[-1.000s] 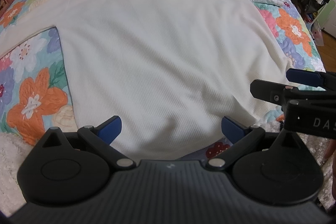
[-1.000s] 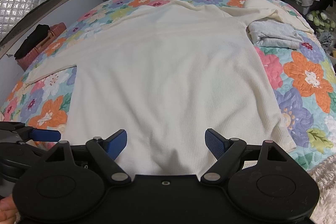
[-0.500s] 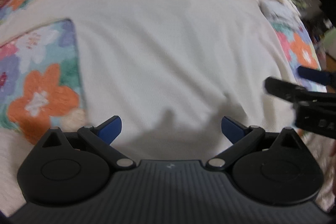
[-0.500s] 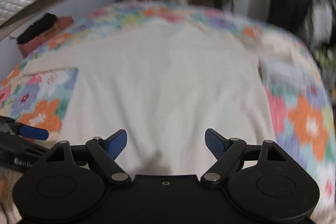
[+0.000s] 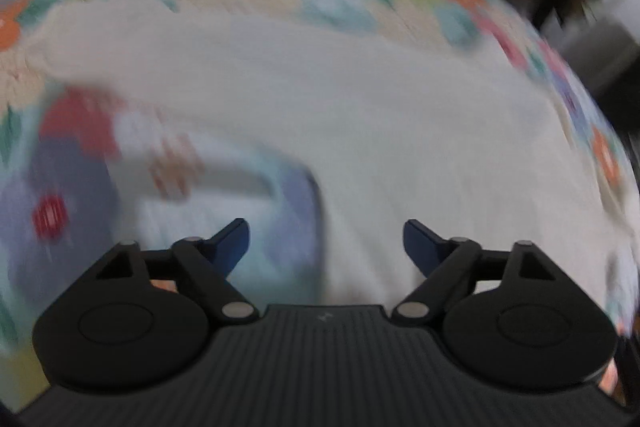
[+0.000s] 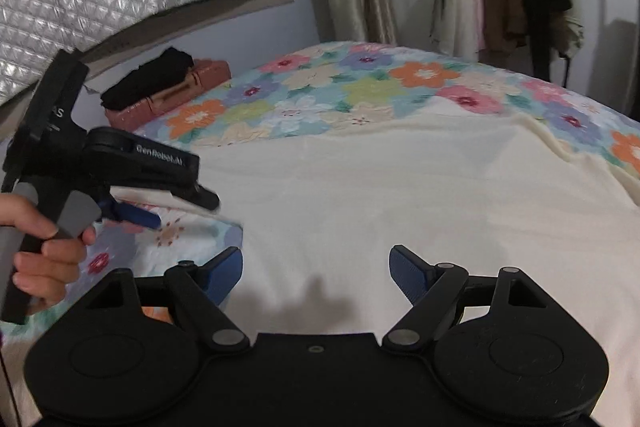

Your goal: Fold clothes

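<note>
Two grippers hover over a cream top [image 6: 400,195] spread flat on a floral quilt [image 6: 340,83], no fold made yet, so all folding remains. Left gripper [image 5: 326,241], jaws released and empty, sits near the sleeve [image 5: 120,43] beside the body's side edge; its view is blurred. Right gripper [image 6: 316,273], jaws also released, hangs over the body. Fabric looks soft, finely ribbed; quilt is puckered, stitched
</note>
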Tool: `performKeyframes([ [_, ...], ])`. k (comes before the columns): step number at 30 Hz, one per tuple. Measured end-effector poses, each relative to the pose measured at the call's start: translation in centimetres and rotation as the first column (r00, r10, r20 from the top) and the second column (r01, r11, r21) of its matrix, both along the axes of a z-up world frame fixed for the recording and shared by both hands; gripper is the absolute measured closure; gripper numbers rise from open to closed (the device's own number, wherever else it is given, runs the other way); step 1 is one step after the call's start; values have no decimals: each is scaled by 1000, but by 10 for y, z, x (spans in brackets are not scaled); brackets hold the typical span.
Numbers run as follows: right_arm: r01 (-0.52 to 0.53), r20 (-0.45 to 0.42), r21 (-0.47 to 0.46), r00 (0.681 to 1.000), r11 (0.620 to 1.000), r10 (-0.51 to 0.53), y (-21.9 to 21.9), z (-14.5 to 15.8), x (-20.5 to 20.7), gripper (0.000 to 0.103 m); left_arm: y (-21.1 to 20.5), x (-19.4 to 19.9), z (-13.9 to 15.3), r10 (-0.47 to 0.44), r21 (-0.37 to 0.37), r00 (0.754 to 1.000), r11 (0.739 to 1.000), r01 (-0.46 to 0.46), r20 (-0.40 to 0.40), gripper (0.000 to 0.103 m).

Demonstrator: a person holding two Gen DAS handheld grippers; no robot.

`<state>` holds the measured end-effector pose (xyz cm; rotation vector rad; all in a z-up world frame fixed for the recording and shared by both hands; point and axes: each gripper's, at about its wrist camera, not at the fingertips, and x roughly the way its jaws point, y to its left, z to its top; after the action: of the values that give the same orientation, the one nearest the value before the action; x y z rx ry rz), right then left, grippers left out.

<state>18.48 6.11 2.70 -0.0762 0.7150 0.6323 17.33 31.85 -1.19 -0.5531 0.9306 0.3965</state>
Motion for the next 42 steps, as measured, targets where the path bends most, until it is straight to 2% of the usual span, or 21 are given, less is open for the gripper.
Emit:
performKeyframes([
  [2,-33,10,-43,999,999,34,30,-5,11,20,33,4,-9,68,10,997,998,-68,49,29],
  [3,-58,6,-55,998,997,59,44,-7,15,25,55,5,-17,102,-17,992,995,-101,79,32],
  [4,-84,2,-66,996,994,84,59,-9,19,30,77,3,-24,132,-55,986,990,-127,106,40],
  [5,-109,-4,-70,994,992,109,70,-10,22,31,96,-4,-31,168,-75,979,984,-160,116,45],
  [8,-197,-1,-91,980,976,197,106,-16,29,46,148,-25,-50,280,-118,952,957,-266,126,51],
  [11,-264,-6,-138,964,955,266,147,-32,39,51,198,-47,-66,378,-167,916,920,-355,137,51],
  [14,-319,-17,-159,947,934,320,191,-51,41,51,222,-63,-76,433,-187,889,895,-405,149,51],
  [18,-377,-2,-231,922,897,387,247,-76,38,50,247,-59,-98,460,-268,870,873,-406,179,50],
  [19,-389,9,-255,914,885,405,258,-80,36,50,252,-58,-103,469,-293,863,866,-406,188,45],
  [20,-398,19,-277,908,875,419,268,-84,33,49,257,-57,-104,477,-316,855,859,-403,206,42],
  [23,-423,45,-338,885,841,463,295,-100,29,44,278,-59,-114,514,-395,823,827,-400,243,40],
  [24,-425,52,-352,881,834,470,301,-106,29,44,283,-60,-119,531,-422,807,813,-400,259,43],
  [25,-425,61,-366,877,828,477,306,-111,29,44,287,-62,-124,549,-450,789,799,-399,276,54],
  [26,-425,71,-380,872,822,484,311,-116,29,44,288,-63,-127,558,-460,782,792,-401,277,76],
  [27,-413,90,-387,873,825,479,315,-120,29,46,289,-61,-130,557,-455,789,791,-410,257,89],
  [28,-396,99,-369,882,841,460,315,-121,32,54,289,-60,-131,562,-435,794,790,-432,231,99],
  [29,-380,108,-350,892,856,439,314,-121,35,65,289,-57,-131,570,-427,790,787,-445,228,99],
  [30,-362,116,-331,901,871,419,314,-121,37,90,288,-56,-129,577,-414,784,786,-459,228,99],
  [34,-332,132,-245,919,911,371,302,-109,42,98,272,-40,-102,533,-273,810,839,-470,246,99],
  [38,-309,130,-171,934,936,332,280,-91,48,100,248,-29,-64,469,-254,814,881,-400,344,100],
  [42,-245,29,-65,969,967,247,234,-77,66,99,204,-14,-23,363,-243,805,930,-277,469,100],
])
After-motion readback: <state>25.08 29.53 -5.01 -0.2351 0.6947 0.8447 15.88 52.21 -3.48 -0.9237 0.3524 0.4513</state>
